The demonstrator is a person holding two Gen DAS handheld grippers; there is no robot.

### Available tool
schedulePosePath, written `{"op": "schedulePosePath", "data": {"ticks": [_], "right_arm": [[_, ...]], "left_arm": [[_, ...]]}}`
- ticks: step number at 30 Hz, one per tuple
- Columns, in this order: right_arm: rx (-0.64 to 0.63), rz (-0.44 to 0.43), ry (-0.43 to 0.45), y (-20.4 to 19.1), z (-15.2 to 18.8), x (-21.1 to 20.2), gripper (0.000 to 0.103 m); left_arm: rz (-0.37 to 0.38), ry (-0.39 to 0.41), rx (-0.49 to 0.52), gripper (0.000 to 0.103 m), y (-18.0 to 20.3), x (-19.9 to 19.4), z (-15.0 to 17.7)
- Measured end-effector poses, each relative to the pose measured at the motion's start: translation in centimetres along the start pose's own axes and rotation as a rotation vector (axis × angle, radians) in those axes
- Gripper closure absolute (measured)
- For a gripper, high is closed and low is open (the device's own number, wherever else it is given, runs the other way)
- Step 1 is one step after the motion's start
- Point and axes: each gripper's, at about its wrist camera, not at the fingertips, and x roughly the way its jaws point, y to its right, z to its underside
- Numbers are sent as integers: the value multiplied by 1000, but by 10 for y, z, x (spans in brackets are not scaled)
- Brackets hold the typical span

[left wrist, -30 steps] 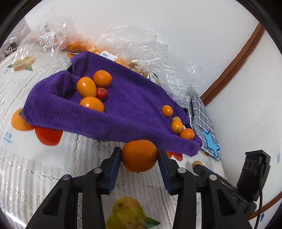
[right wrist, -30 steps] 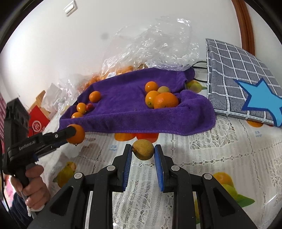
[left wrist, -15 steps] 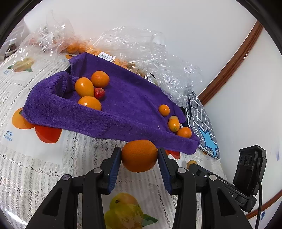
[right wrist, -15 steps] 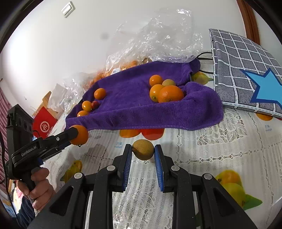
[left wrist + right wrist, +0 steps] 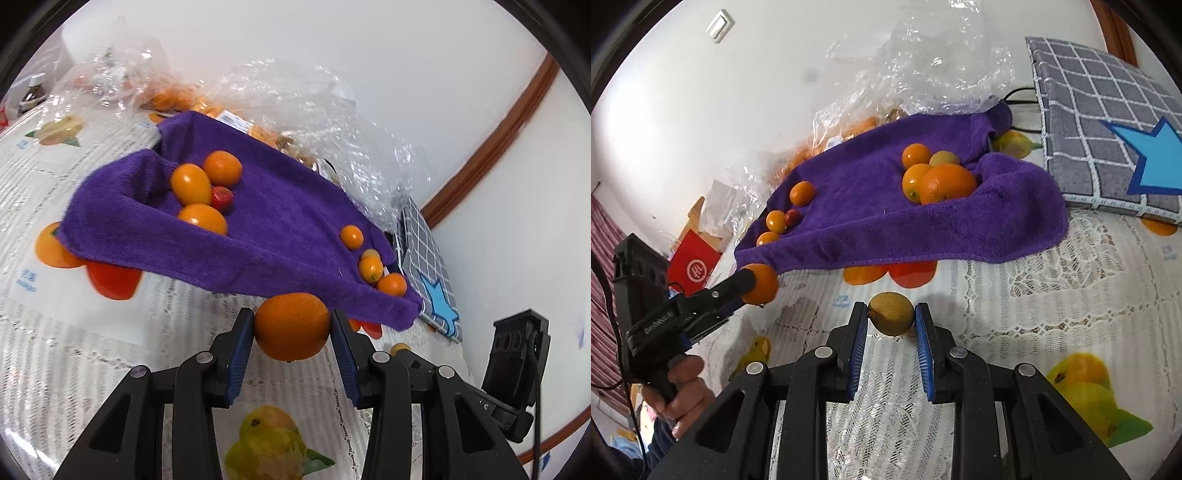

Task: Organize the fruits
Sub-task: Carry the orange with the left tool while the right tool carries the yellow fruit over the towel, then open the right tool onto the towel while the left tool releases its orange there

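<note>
l gripper (image 5: pixel 291 326) pinches an orange (image 5: pixel 291 326), r gripper (image 5: pixel 891 314) pinches a small yellow-brown fruit (image 5: pixel 891 314); both pieces hang over the lace tablecloth (image 5: pixel 1052 280) just short of the purple towel (image 5: pixel 288 229), which carries two fruit clusters, one at each end. vs 1 s ago grips are unchanged and nothing's been dropped, but both views have drifted a bit, w/ the towel sitting slightly nearer in the r view. so prob mid-carry, both pieces not yet placed; next step imo is setting each by its matching cluster.
</note>
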Motion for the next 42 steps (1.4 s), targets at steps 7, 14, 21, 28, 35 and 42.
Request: {"op": "schedulePosePath", "data": {"ticks": [7, 14, 21, 28, 35, 42], "right_arm": [[-7, 20, 62, -12, -7, -22, 77], [-88, 64, 168, -28, -48, -47, 77], [-112, 91, 204, -30, -80, -51, 77], [-159, 130, 140, -34, -91, -21, 77], [-256, 197, 26, -49, -89, 35, 77], [-303, 193, -46, -59, -86, 65, 77]], "left_arm": [[-31, 18, -65, 63, -21, -27, -4], [-87, 75, -60, 63, -22, -52, -35], [-115, 119, -36, 63, -16, -64, -67], [-122, 125, -24, 63, -15, -65, -89], [-134, 98, -32, 63, -19, -48, -96], [-149, 54, -30, 63, -26, -25, -103]]}}
